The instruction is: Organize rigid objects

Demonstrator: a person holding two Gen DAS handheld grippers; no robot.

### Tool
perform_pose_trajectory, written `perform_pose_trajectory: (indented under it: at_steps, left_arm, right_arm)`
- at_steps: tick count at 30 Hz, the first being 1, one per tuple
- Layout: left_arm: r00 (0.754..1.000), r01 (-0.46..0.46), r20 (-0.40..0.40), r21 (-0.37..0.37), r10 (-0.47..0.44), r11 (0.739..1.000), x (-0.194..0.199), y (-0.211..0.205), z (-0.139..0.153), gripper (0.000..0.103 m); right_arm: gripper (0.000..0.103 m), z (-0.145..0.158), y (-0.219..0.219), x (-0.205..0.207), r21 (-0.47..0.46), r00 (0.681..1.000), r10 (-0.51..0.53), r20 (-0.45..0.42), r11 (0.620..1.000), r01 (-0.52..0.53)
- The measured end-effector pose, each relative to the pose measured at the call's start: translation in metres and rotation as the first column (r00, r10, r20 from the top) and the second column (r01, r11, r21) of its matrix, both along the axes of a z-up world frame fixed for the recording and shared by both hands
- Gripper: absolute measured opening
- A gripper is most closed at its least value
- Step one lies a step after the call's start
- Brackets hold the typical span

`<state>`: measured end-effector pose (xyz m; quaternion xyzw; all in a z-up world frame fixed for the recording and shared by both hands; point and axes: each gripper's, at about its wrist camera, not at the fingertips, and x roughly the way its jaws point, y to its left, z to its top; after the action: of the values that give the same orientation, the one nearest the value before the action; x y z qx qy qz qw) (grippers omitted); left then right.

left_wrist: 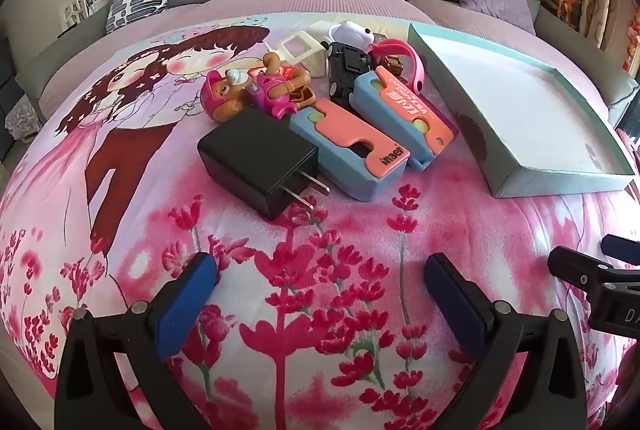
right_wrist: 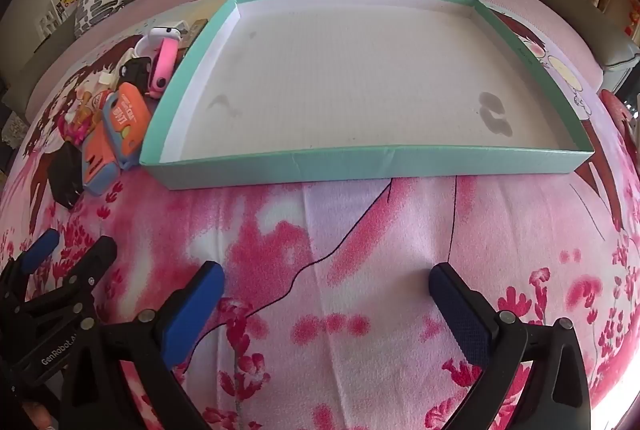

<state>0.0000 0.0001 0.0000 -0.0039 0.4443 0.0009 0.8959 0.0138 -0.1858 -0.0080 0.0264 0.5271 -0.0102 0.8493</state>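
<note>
Readable writing: the nearer blue-and-orange case (left_wrist: 352, 154) is showing "inaer" on its orange face; the farther blue-and-orange case (left_wrist: 404, 106) is carrying "CARROT" lettering; the left gripper body is reading "GenRobot" in the right wrist view.

The left gripper (left_wrist: 320, 270) is hovering with jaws wide, gripping nothing. The right gripper (right_wrist: 326, 278) is likewise spread wide and unloaded.

The left wrist view is showing the clutter at 12 o'clock: a black charger (left_wrist: 256, 154), a pink toy figure (left_wrist: 256, 90) and a pink band (left_wrist: 400, 58), with the teal tray (left_wrist: 500, 170) at 2 o'clock.

The right wrist view is showing the tray floor at 12 o'clock, bearing dark stains, and the clutter at 10 o'clock on the floral blanket (right_wrist: 360, 250)
</note>
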Motion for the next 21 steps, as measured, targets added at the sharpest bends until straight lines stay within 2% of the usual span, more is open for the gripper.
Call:
perform_pose_trajectory:
  at_steps: [21]
  left_arm:
    - [1.000,0.005,0.014,0.005,-0.005,1.000,-0.0026,-0.0013,0.0047,0.103]
  right_arm:
    - [0.103,0.0000,0.0000,0.0000,0.003,1.000,0.000,0.001,1.000,0.000]
